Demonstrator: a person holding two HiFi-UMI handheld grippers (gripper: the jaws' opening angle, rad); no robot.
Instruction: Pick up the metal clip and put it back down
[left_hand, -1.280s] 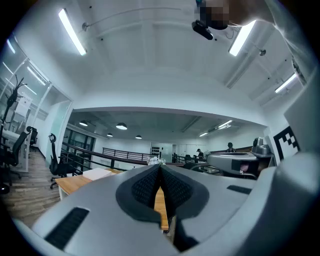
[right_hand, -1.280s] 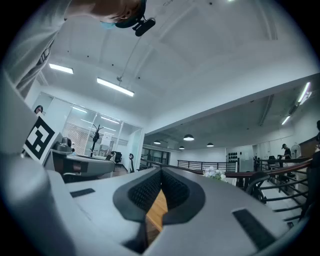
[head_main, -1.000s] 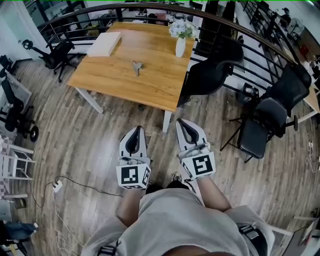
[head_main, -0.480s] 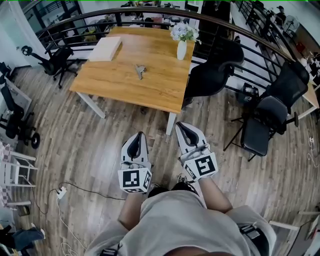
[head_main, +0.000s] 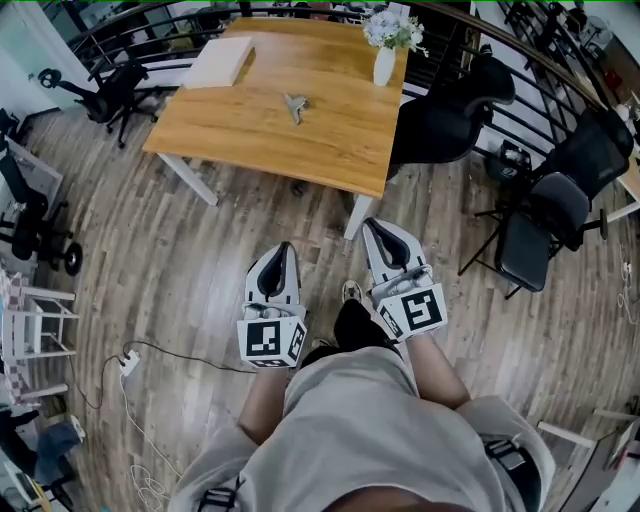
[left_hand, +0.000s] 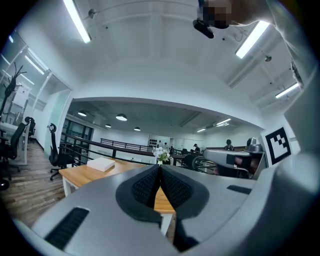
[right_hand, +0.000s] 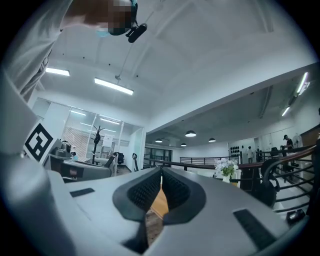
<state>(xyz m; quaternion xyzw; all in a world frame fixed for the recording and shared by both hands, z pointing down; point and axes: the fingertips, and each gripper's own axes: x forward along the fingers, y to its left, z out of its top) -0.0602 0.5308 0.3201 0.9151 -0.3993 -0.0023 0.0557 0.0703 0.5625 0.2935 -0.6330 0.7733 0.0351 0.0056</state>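
The metal clip (head_main: 294, 105) lies on the wooden table (head_main: 240, 120), far ahead of both grippers. My left gripper (head_main: 282, 253) and right gripper (head_main: 378, 232) are held close to my body above the wood floor, both pointing toward the table. In the left gripper view the left gripper (left_hand: 160, 167) has its dark pads pressed together with nothing between them. The right gripper (right_hand: 161, 172) looks the same in its own view, shut and empty.
A white box (head_main: 220, 62) rests at the table's far left and a vase of flowers (head_main: 386, 50) at its far right. Black office chairs (head_main: 455, 105) stand right of the table, by a curved railing. A cable and power strip (head_main: 128, 362) lie on the floor at left.
The table and the clip have drawn closer and shifted up and right in the head view as I walk toward them. Both grippers stay shut.
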